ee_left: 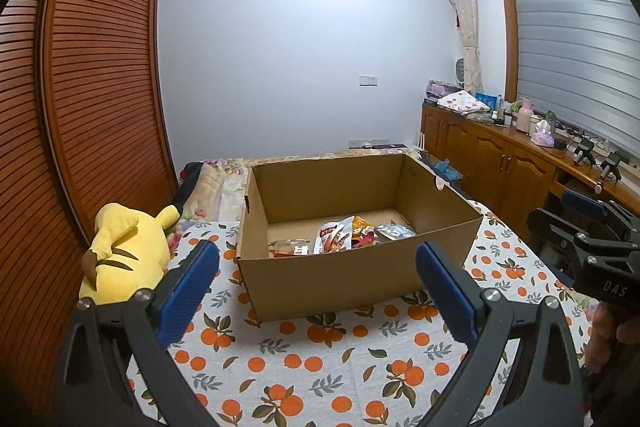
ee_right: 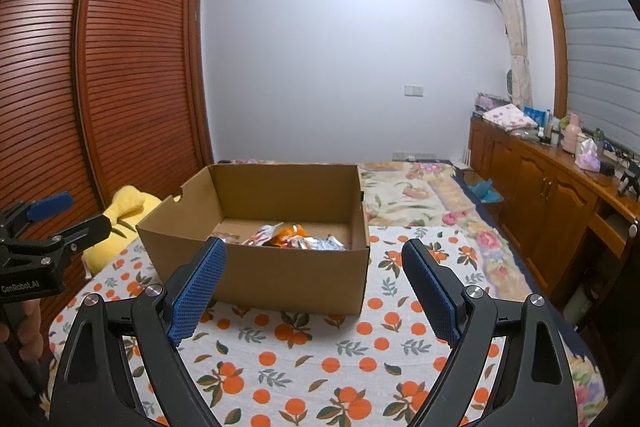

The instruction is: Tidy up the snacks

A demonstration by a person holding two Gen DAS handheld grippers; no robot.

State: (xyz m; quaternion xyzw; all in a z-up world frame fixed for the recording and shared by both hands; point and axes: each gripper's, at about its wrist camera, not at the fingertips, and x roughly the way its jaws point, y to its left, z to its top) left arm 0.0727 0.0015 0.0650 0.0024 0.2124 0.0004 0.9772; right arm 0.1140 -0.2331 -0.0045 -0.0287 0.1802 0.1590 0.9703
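An open cardboard box (ee_left: 352,283) stands on the orange-print cloth and also shows in the right wrist view (ee_right: 280,279). Several snack packets (ee_left: 340,235) lie on its floor, near the front wall; they show in the right wrist view (ee_right: 288,239) too. My left gripper (ee_left: 316,267) is open and empty, held in front of the box. My right gripper (ee_right: 314,267) is open and empty, in front of the box's right half. Each gripper shows at the edge of the other's view.
A yellow plush toy (ee_left: 120,251) lies left of the box by the louvred wardrobe (ee_left: 88,99). A wooden cabinet (ee_right: 552,195) with bottles and clutter runs along the right. The orange-print cloth (ee_left: 320,359) spreads in front of the box.
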